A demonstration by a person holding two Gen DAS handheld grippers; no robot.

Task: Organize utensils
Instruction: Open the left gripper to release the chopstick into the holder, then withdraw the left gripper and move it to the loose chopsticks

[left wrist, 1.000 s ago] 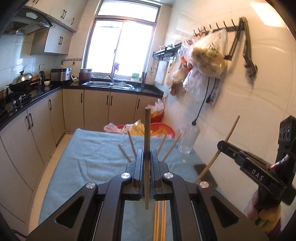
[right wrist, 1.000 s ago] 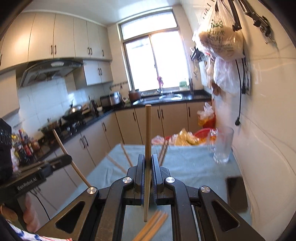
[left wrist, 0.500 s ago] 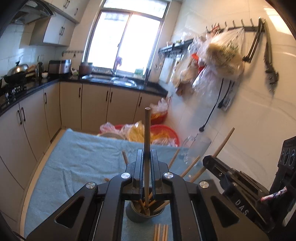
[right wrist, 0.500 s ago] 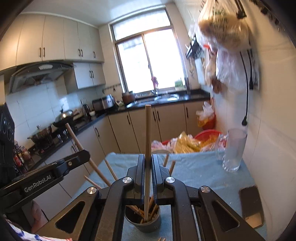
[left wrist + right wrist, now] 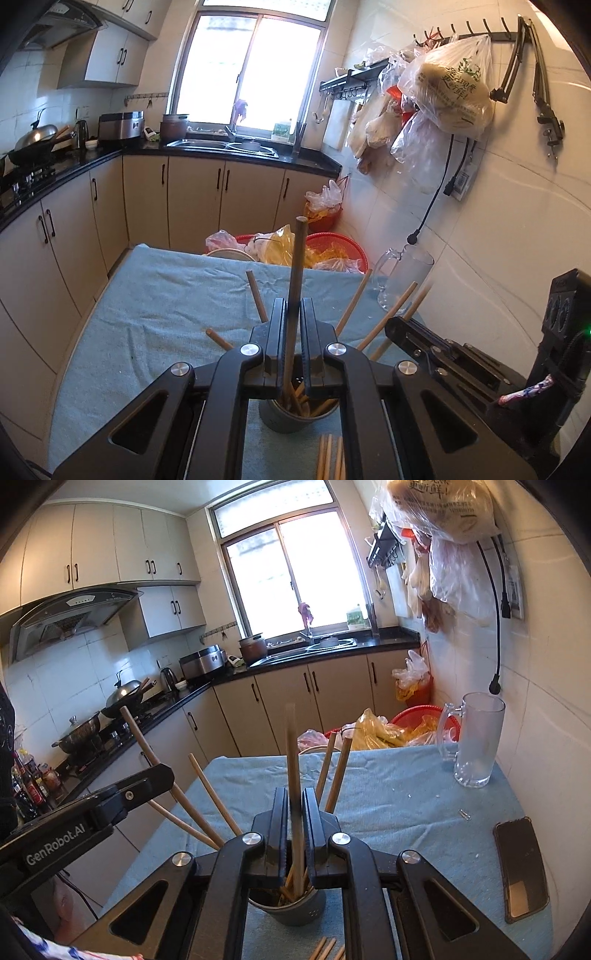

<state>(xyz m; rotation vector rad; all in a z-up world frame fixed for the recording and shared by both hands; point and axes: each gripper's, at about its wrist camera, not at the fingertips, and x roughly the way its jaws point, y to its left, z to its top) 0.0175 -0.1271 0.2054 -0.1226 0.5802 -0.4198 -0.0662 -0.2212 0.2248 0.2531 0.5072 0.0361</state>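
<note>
A grey utensil cup stands on the blue cloth, with several wooden chopsticks leaning out of it. My left gripper is shut on a dark chopstick, upright, its lower end inside the cup. My right gripper is a little apart around a blurred upright chopstick whose lower end reaches into the cup. Both grippers are directly above the cup. More loose chopsticks lie on the cloth nearer me.
A glass mug stands at the table's far right by the tiled wall. A phone lies on the cloth at right. A red basket with bags sits beyond the far table edge. Kitchen counters run along the left.
Both grippers have come down over the cup, bringing their chopsticks' lower ends into it. The right chopstick is now blurred and its jaws stand slightly wider.
</note>
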